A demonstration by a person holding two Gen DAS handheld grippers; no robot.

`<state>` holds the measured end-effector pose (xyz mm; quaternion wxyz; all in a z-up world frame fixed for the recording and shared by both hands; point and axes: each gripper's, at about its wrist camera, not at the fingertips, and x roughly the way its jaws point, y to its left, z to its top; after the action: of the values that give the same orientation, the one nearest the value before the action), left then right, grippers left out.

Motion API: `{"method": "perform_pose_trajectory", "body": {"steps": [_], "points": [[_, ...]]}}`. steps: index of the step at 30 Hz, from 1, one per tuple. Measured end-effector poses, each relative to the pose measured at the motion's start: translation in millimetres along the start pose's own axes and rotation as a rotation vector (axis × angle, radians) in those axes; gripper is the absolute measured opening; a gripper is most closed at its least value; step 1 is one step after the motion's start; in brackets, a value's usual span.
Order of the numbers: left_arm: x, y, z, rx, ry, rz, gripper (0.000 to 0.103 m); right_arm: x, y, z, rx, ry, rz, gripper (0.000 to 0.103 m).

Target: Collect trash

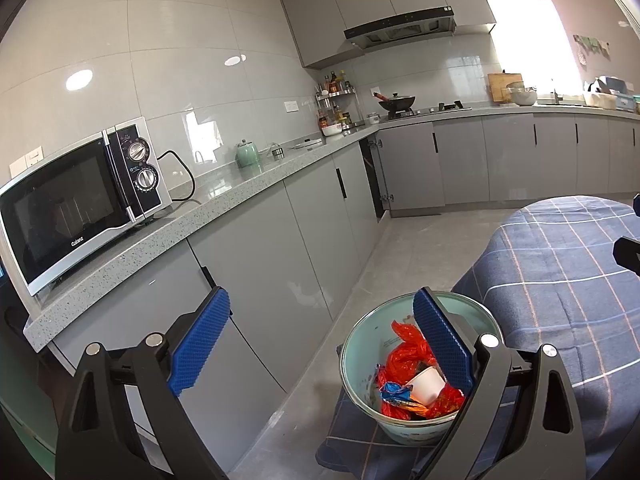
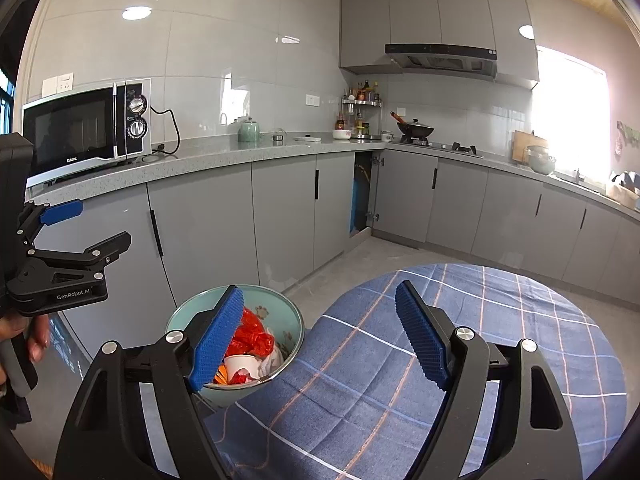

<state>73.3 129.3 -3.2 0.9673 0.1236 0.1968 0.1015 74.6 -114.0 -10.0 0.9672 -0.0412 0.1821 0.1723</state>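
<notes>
A pale green trash bin (image 1: 362, 356) stands on the floor beside the table. It holds a red plastic bag (image 1: 404, 356), a white paper cup (image 1: 428, 386) and a blue wrapper (image 1: 394, 392). It also shows in the right wrist view (image 2: 292, 316), with the red bag (image 2: 252, 338) and the cup (image 2: 240, 364) inside. My left gripper (image 1: 320, 344) is open and empty, above and left of the bin. It also shows at the left of the right wrist view (image 2: 86, 222). My right gripper (image 2: 320, 336) is open and empty, over the bin's edge and the table.
A round table with a blue plaid cloth (image 2: 460, 340) stands right of the bin. Grey cabinets (image 2: 208, 216) run along the wall under a speckled counter (image 2: 224, 156) with a microwave (image 2: 86, 124) and a green pot (image 2: 249, 130). One corner cabinet door (image 2: 362, 196) stands open.
</notes>
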Motion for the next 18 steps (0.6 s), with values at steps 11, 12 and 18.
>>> {"method": "perform_pose_trajectory", "body": {"steps": [11,12,18], "points": [[-0.3,0.6,-0.8,0.002,-0.003,0.007,0.096,-2.1,1.3,1.4,0.003,-0.005,0.005,0.08],[0.0,0.8,-1.0,0.002,-0.003,0.006,0.096,-2.4,1.2,1.4,0.004,-0.005,0.006,0.08],[0.4,0.4,-1.4,0.004,0.001,0.007,0.097,-4.2,0.9,1.2,0.007,-0.007,0.006,0.081]]}}
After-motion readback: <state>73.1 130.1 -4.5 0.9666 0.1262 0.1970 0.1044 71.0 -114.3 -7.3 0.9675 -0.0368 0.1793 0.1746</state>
